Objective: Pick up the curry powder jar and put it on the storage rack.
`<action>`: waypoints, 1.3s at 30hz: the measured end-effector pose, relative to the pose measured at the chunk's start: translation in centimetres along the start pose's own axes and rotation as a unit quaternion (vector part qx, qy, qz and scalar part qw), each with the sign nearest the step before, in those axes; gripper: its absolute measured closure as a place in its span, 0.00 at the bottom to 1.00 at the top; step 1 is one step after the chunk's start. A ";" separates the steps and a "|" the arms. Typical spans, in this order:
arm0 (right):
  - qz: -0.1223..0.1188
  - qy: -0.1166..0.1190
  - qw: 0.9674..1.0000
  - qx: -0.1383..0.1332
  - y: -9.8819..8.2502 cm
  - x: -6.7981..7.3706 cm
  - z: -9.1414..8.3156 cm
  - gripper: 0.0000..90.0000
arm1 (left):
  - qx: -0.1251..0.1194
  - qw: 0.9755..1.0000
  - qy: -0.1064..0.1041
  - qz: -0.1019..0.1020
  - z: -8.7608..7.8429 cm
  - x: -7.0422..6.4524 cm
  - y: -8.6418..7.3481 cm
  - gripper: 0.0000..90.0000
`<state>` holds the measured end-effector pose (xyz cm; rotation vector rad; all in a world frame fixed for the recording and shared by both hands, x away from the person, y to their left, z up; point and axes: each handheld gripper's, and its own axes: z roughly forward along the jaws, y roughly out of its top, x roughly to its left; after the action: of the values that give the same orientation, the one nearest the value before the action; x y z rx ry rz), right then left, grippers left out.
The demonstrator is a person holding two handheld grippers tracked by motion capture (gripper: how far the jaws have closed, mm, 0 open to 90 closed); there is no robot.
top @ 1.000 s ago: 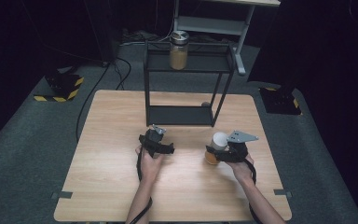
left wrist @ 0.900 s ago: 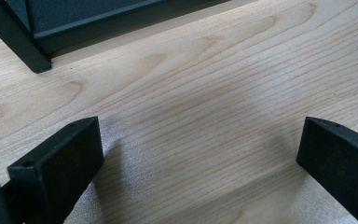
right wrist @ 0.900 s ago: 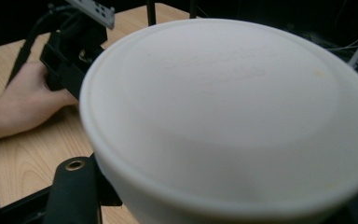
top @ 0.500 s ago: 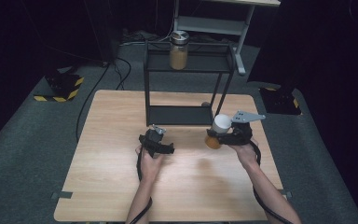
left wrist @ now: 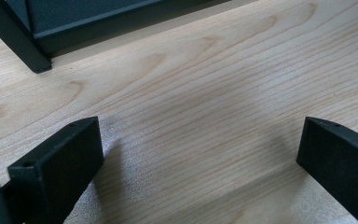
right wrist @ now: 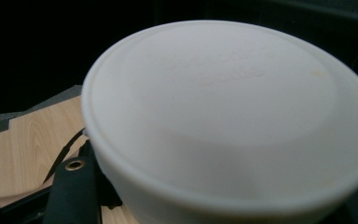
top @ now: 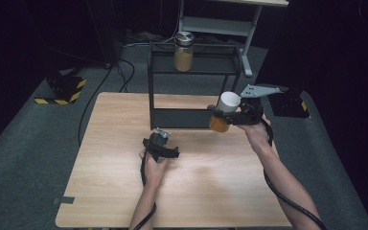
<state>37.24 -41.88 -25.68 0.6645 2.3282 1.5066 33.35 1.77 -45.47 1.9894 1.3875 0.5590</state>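
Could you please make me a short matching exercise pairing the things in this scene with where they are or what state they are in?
Things:
1. white-lidded jar
2. metal-lidded jar
3. left gripper
4. black rack

States:
A. open, low over the table
B. on the rack's top shelf
C. held in the right gripper, off the table
D. standing at the table's far edge

Pairs: 1-C, 2-B, 3-A, 4-D

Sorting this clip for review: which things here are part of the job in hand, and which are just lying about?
In the job:
- white-lidded jar, clamped in the right gripper, off the table
- black shelf rack, close by it
- metal-lidded jar on the rack's top

Lying about:
- left gripper, open, idle over the wooden table
- yellow-black striped block on the floor
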 end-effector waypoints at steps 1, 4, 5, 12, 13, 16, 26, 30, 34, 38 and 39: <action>0.001 0.002 1.000 0.001 0.5 -0.2 0.0 0.39 | 0.000 1.000 0.000 0.000 0.0 0.0 0.0 0.00; 0.003 0.006 1.000 0.000 1.8 -0.6 0.0 0.39 | 0.000 1.000 0.000 0.000 0.0 0.0 0.0 0.00; 0.004 0.006 1.000 -0.001 2.2 -0.7 0.0 0.39 | 0.000 1.000 0.000 0.000 0.0 0.0 0.0 0.00; 0.010 0.007 1.000 -0.004 4.6 -1.6 0.1 0.39 | 0.000 1.000 0.000 0.000 0.0 0.0 0.0 0.00; 0.010 0.006 1.000 -0.004 4.9 -1.6 0.1 0.39 | 0.000 1.000 0.000 0.000 0.0 0.0 0.0 0.00; 0.009 0.006 1.000 -0.006 6.0 -1.8 0.1 0.39 | 0.000 1.000 0.000 0.000 0.0 0.0 0.0 0.00; 0.006 0.001 1.000 -0.002 9.8 -2.2 0.1 0.39 | -0.001 1.000 0.000 -0.001 0.0 0.0 0.0 0.00; 0.009 -0.004 1.000 -0.004 11.0 -2.5 0.1 0.39 | -0.001 1.000 0.001 -0.001 0.0 0.0 0.0 0.00; 0.016 -0.012 1.000 -0.010 12.0 -2.8 0.0 0.39 | 0.000 1.000 0.000 -0.001 0.0 0.0 0.0 0.00; 0.025 -0.026 0.999 -0.015 13.4 -3.1 0.4 0.39 | 0.000 1.000 0.000 -0.001 0.0 0.0 0.0 0.00; 0.025 -0.026 0.999 -0.015 13.4 -3.1 0.4 0.39 | 0.000 1.000 0.000 -0.001 0.0 0.0 0.0 0.00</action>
<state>43.00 -38.53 -13.65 0.7498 2.2615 1.5229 33.34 1.75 -45.46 1.9871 1.3905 0.5587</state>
